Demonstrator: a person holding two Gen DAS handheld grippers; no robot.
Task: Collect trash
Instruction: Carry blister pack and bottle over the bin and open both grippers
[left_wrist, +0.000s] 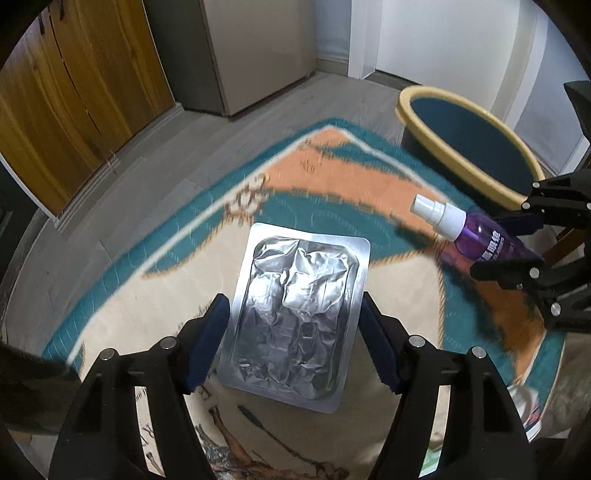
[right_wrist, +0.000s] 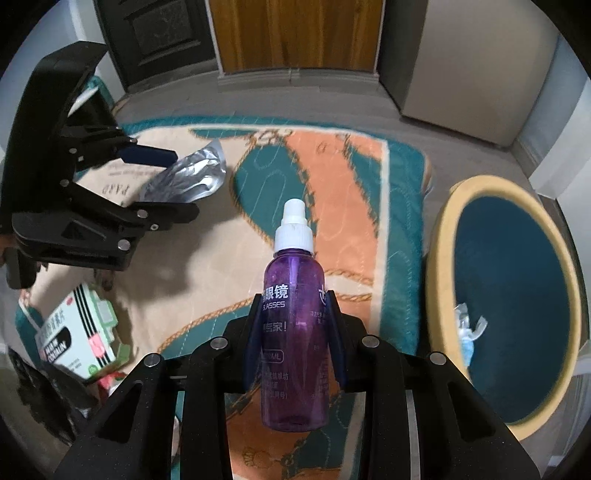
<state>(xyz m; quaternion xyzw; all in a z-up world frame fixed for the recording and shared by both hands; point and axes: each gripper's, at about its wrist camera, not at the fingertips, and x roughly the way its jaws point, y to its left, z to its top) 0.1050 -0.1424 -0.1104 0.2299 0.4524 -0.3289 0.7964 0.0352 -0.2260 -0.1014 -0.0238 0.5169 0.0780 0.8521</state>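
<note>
A: Left wrist view: what is seen between the blue pads of the left claw?

B: A silver foil blister pack is gripped by its two long edges, held flat above the patterned rug. The foil side is crumpled and faces the camera.

A: And the right claw?

B: It is clenched on a purple spray bottle, with the white nozzle pointed forward, away from the camera. Printed white lettering is seen on the bottle's side. In the left wrist view the same bottle is seen at the right edge, held just in front of the bin.

A: Where is the bin placed?

B: A round bin with a yellow rim and dark blue interior is seen on the floor at the rug's edge, to the right of the bottle. Something pale and crumpled is seen inside it, possibly plastic wrapping, though it cannot be told clearly.

A: Anything else on the rug?

B: A white and green medicine box is seen lying on the rug, at lower left in the right wrist view, below the left claw.
</note>
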